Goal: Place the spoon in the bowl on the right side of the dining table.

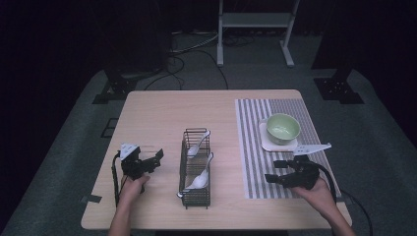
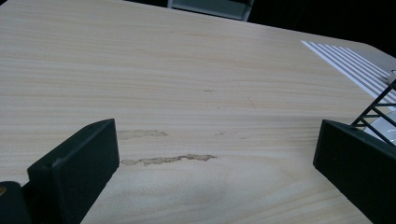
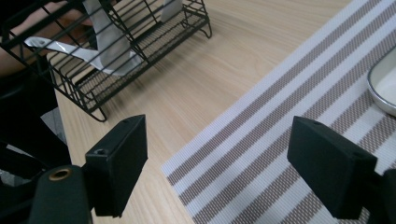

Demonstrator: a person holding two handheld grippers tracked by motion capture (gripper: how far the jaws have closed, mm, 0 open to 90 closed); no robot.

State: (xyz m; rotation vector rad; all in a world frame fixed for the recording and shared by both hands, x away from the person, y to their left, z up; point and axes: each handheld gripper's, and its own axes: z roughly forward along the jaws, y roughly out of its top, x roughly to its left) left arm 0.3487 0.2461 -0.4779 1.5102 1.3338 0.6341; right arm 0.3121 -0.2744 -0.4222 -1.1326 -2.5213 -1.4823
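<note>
Left gripper (image 1: pixel 150 158) spread wide, empty, held low over bare table (image 1: pixel 157 115) just left of rack (image 1: pixel 195 195). Right gripper (image 1: pixel 278 170) likewise spread wide and empty, hovering over near part of striped mat (image 1: pixel 251 162). Black wire rack at table's middle, holding two white spoons (image 1: pixel 199 180), one per compartment. Green bowl (image 1: pixel 282 128) on white coaster (image 1: pixel 265 143) on far part of mat, near right gripper. Faint stain (image 2: pixel 168 159) on wood between left jaws.
</note>
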